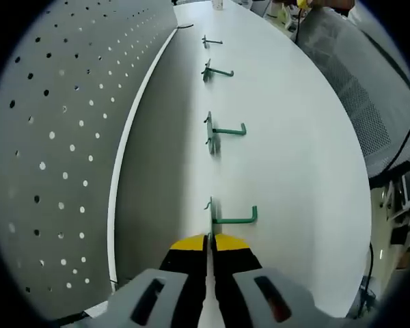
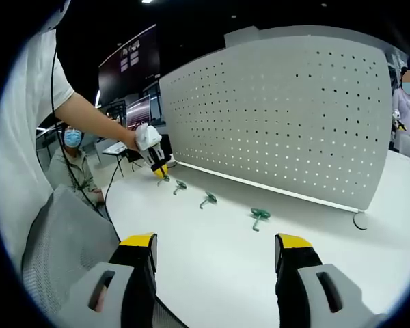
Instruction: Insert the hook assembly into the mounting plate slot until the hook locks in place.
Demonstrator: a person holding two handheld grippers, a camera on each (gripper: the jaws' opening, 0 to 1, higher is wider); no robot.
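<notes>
Looking along my left gripper (image 1: 210, 240), I see its yellow-tipped jaws pressed together right at the nearest green hook (image 1: 231, 217), though whether they pinch it I cannot tell. Three more hooks (image 1: 222, 131) lie in a row toward twelve o'clock on the white table (image 1: 301, 157), with the perforated mounting plate (image 1: 51, 150) standing at nine o'clock. My right gripper (image 2: 215, 247) hangs with jaws wide apart, holding nothing, well back from the hooks; the left gripper is at ten o'clock.

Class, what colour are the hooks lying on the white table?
Green. The hooks lie in a row on the table; the left gripper view shows this best.
</notes>
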